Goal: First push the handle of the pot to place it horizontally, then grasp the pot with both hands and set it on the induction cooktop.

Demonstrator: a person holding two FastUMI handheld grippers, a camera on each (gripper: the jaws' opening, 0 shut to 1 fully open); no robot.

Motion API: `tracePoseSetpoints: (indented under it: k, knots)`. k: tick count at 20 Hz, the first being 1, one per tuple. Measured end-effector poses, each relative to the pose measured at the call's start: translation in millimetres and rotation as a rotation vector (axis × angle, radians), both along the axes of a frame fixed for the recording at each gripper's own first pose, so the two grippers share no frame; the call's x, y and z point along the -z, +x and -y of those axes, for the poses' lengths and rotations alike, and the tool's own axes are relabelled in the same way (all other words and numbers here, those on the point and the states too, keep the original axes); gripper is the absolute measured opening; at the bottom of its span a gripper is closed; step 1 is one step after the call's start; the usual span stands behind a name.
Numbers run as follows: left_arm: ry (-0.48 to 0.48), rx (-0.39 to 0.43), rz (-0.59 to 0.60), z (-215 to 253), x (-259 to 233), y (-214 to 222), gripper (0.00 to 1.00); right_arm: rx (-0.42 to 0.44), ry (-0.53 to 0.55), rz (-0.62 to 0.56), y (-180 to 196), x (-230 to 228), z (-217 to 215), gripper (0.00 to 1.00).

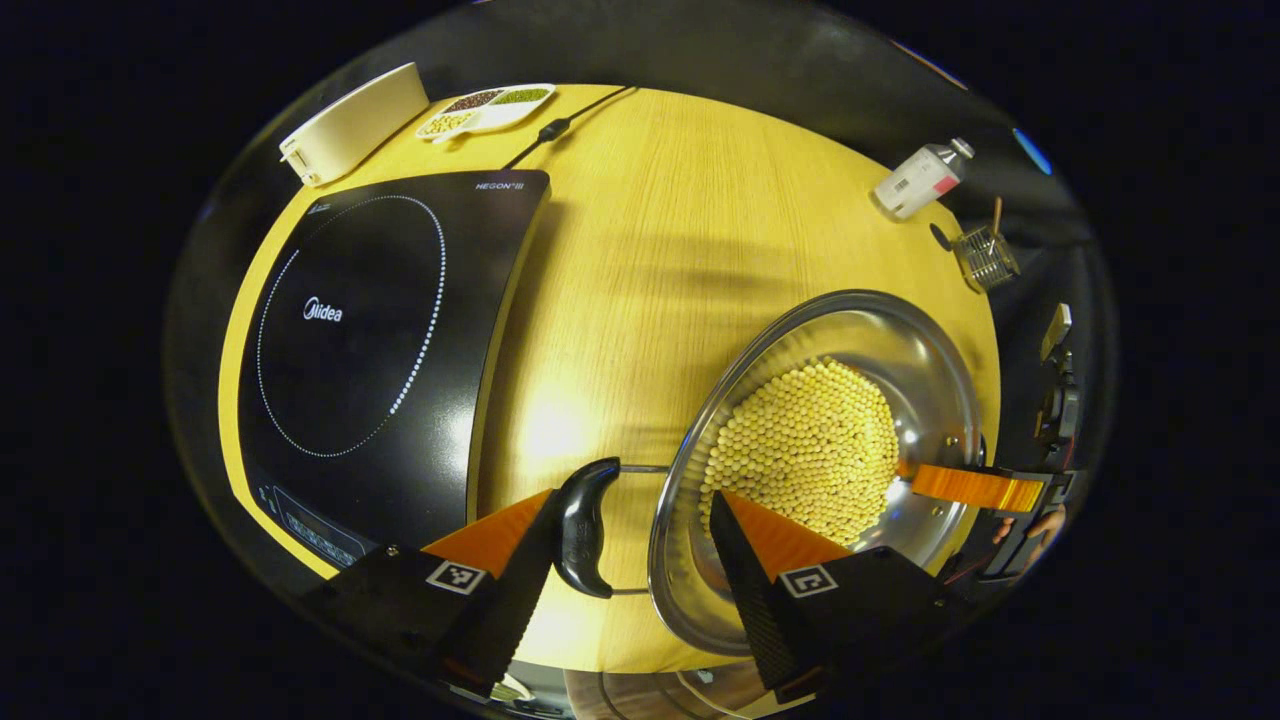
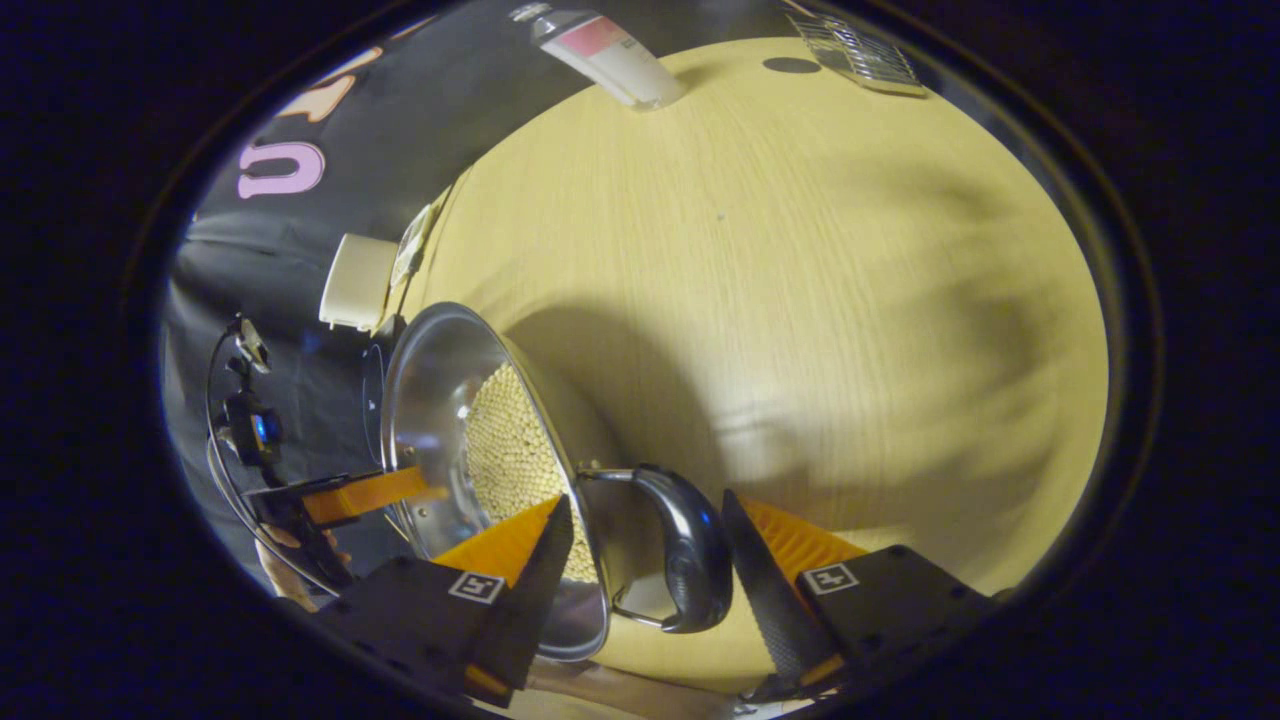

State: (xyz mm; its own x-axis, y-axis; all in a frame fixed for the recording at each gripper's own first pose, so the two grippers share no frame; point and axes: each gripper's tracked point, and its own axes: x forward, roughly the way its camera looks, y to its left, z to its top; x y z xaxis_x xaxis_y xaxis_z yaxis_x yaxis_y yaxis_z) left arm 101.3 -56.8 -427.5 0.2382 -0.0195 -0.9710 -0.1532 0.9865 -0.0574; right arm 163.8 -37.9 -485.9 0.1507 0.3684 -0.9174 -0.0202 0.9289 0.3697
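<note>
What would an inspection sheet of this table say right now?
Surface: wooden table.
Job's things: pot of pale beans, beside the induction cooktop, not on it.
Clutter: white box, divided dish, bottle, wire basket.
Tongs: left tongs open around one handle; right tongs open around the opposite handle.
Cables: black cord near the table's far edge.
Surroundings: black cloth wall.

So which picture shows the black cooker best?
The left gripper view: the induction cooktop lies whole and flat on the table, ring and all. In the right gripper view I can make out just a dark edge behind the pot.
</note>
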Motion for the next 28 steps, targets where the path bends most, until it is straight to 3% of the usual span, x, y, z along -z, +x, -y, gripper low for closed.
tracePoseSetpoints:
  k: [2,3,4,5,6,8,12,15,20,28]
  knots:
    - [0.006,-0.011,-0.021,-1.2,4.4,-0.3,0.86,0.003,-0.004,-0.003,1.1,0.6,0.8,0.8]
    - [0.004,-0.013,-0.029,-0.8,6.9,-1.0,0.89,0.009,-0.005,-0.005,0.9,1.5,0.4,0.8]
    - [0.007,-0.014,-0.04,-1.8,9.3,-1.4,0.84,0.019,0.0,-0.003,3.9,1.3,1.0,0.87]
    - [0.016,-0.016,-0.05,-5.4,11.9,-1.3,0.82,0.027,-0.012,-0.007,4.0,7.7,1.8,0.78]
    - [0.019,-0.014,-0.064,-6.9,15.1,-2.8,0.81,0.026,-0.002,-0.018,3.6,5.7,2.3,0.59]
    - [0.021,-0.001,-0.074,-7.2,15.2,-1.6,0.72,0.038,0.002,-0.031,4.8,5.6,1.8,0.58]
    - [0.039,0.008,-0.087,-7.3,16.0,-3.8,0.76,0.051,0.011,-0.05,5.2,7.7,0.5,0.56]
    - [0.031,0.005,-0.086,-6.2,16.1,-3.3,0.72,0.038,-0.001,-0.052,1.3,5.8,2.0,0.52]
    - [0.014,0.049,-0.081,4.0,17.4,-7.3,0.67,-0.013,-0.126,-0.005,-13.6,2.4,24.9,0.52]
    - [-0.008,0.104,-0.07,-6.8,9.5,-1.0,0.66,0.02,-0.125,0.022,-32.9,-24.0,28.2,0.52]
